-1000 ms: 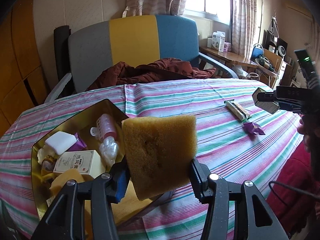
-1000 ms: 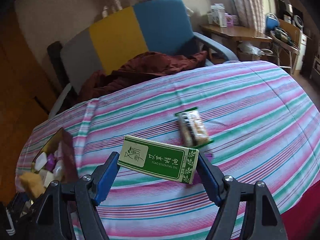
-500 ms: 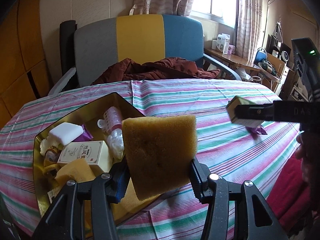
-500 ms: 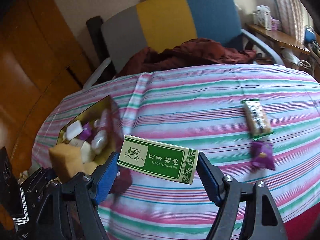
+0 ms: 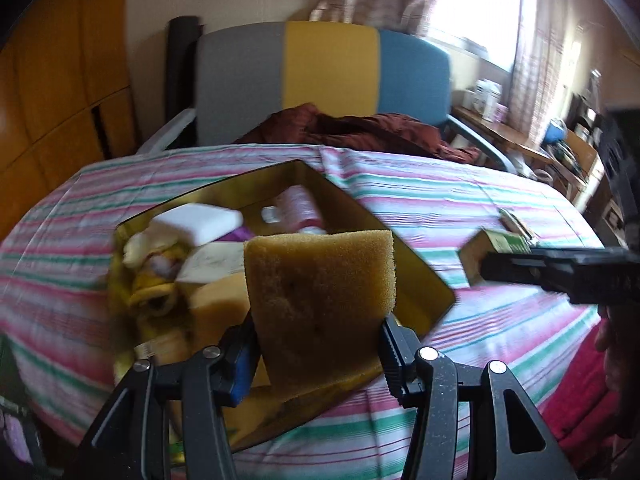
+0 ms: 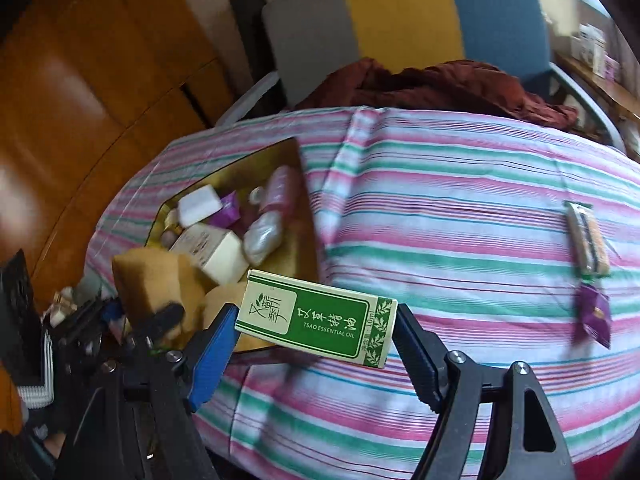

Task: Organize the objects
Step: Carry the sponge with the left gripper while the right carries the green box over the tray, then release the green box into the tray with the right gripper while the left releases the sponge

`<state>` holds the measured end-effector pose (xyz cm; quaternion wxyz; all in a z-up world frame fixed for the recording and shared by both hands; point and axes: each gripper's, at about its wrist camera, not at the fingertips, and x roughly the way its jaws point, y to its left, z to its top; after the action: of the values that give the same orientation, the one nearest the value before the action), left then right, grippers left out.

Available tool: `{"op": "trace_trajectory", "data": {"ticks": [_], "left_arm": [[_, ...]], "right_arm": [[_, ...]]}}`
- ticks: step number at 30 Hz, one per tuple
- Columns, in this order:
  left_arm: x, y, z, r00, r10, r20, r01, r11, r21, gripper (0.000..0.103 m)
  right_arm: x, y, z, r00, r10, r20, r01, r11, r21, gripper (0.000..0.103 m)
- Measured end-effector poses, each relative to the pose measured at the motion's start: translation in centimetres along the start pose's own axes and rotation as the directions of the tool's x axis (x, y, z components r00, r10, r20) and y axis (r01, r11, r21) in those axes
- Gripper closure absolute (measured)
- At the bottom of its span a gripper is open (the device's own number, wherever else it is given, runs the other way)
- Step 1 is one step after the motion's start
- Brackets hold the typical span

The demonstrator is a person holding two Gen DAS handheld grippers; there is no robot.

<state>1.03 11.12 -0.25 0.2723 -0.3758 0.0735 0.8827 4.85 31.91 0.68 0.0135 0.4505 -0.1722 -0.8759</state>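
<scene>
- Yellow-brown foam fills my left tongs (image 5: 320,354): the sponge (image 5: 320,300) stands upright between the two fingers, pinched at its lower edges, and it hangs over the near end of the gold tin (image 5: 420,280).
- Green and cream, the essential oil box (image 6: 316,318) lies crosswise in my right tongs (image 6: 316,344), clamped end to end by the blue pad on one side and the black finger on the other, held above the striped tablecloth (image 6: 460,240) just beside the tin's near corner.
- From the left wrist view the same box (image 5: 492,256) shows at the tip of my right tongs (image 5: 560,276), to the right of the tin and apart from it.
- Inside the tin sit a white block (image 6: 199,205), a cream carton (image 6: 212,252), a pink bottle (image 6: 280,190), a purple packet (image 6: 228,210), a clear pouch (image 6: 262,240) and another sponge (image 5: 218,304), all jumbled and touching.
- On the table's far right lie a snack bar (image 6: 588,240) and, just below it, a purple wrapper (image 6: 596,316).
- I can read "TSAO ESSENTIAL OIL" and "10ml" on the green box, under larger Chinese characters; the writing on the cream carton is too blurred to read.
</scene>
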Motion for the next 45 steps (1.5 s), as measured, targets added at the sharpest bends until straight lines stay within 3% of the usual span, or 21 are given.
{"op": "trace_trajectory", "data": {"ticks": [8,15,22,31,35,38,42,45], "left_arm": [[-2.1,7.6,-0.9,0.995,0.104,-0.006,-0.103,0.977,-0.188,0.05],[-2.2,10.5,-2.4,0.993,0.107,-0.047,-0.115,0.954,-0.276,0.05],[-1.4,8.9,-0.8,0.999,0.035,-0.034,-0.042,0.967,-0.251,0.05],[1.8,5.4,6.1,0.998,-0.054,0.029,0.058,0.986,-0.158,0.05],[5.0,4.8,8.3,0.996,-0.09,-0.01,0.087,0.982,-0.166,0.048],[6.9,5.1,8.4,0.992,-0.112,-0.067,0.095,0.973,-0.21,0.044],[7.4,5.5,7.0,0.989,-0.108,-0.097,0.084,0.97,-0.227,0.027],[7.5,5.7,6.0,0.989,-0.102,-0.111,0.072,0.967,-0.245,0.025]], "right_arm": [[2.3,3.5,0.4,0.997,0.055,-0.046,-0.059,0.994,-0.092,0.025],[4.2,5.3,1.1,0.995,0.072,-0.067,-0.079,0.989,-0.125,0.025],[4.8,5.6,2.5,0.997,0.051,-0.05,-0.057,0.991,-0.124,0.025],[6.1,5.4,4.0,0.998,0.037,-0.041,-0.041,0.992,-0.12,0.025],[7.8,5.4,4.5,0.999,-0.017,-0.051,0.009,0.99,-0.144,0.023],[9.0,5.3,4.0,0.995,-0.061,-0.076,0.048,0.985,-0.165,0.021],[9.3,4.7,3.3,0.995,-0.044,-0.093,0.029,0.988,-0.155,0.02],[8.9,4.5,3.2,0.996,-0.04,-0.082,0.028,0.989,-0.143,0.019]]}}
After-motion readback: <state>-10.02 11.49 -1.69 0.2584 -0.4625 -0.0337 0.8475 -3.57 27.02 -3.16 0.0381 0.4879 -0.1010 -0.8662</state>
